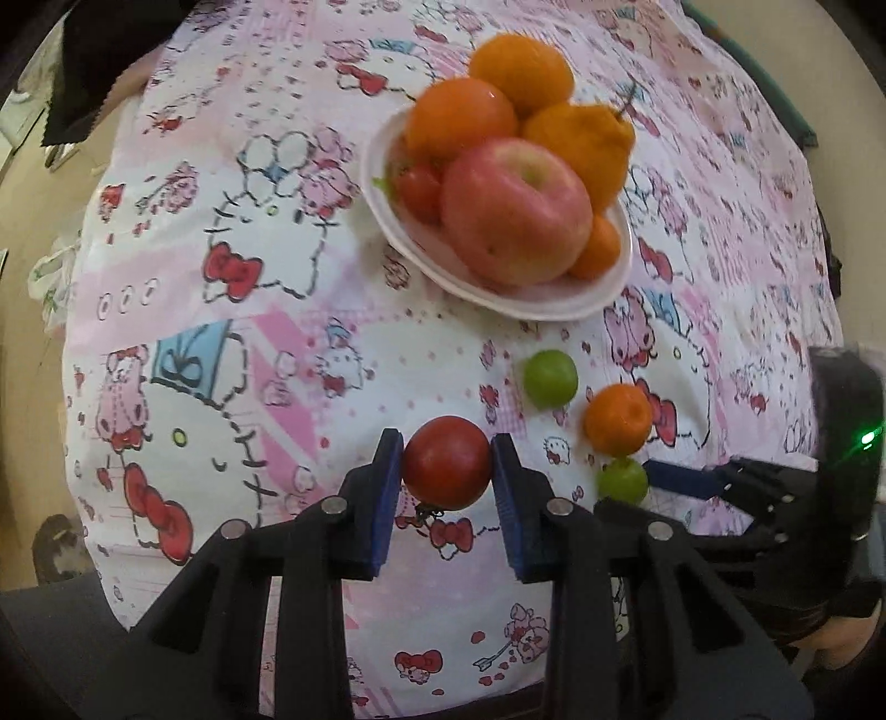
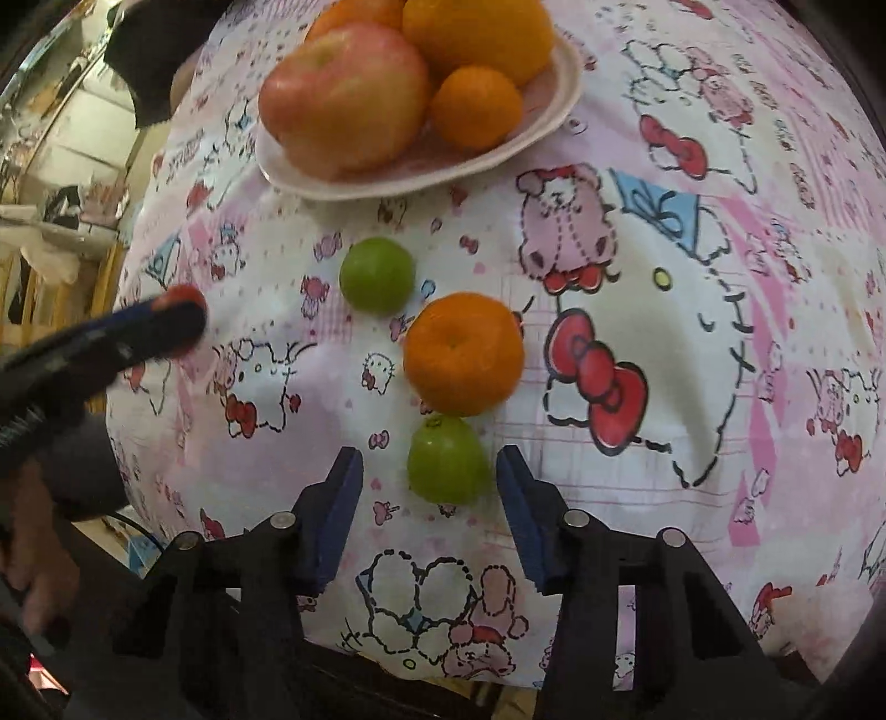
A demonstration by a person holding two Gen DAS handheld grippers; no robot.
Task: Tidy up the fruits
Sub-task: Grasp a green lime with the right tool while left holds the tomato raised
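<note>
A red tomato (image 1: pixel 446 471) is clamped between the jaws of the left gripper (image 1: pixel 446 468), raised over the patterned tablecloth (image 1: pixel 221 343). The right gripper (image 2: pixel 429 487) is held with jaws spread on either side of a green fruit (image 2: pixel 447 461), neither pad touching it. Just beyond lie a mandarin (image 2: pixel 464 354) and a second green fruit (image 2: pixel 377 275), and farthest stands the white plate (image 2: pixel 531 130) piled with an apple (image 2: pixel 343 97) and oranges (image 2: pixel 479 36).

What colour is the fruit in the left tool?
Dark red. The fruit sits between the left tool's blue pads; clearest in the left wrist view.
</note>
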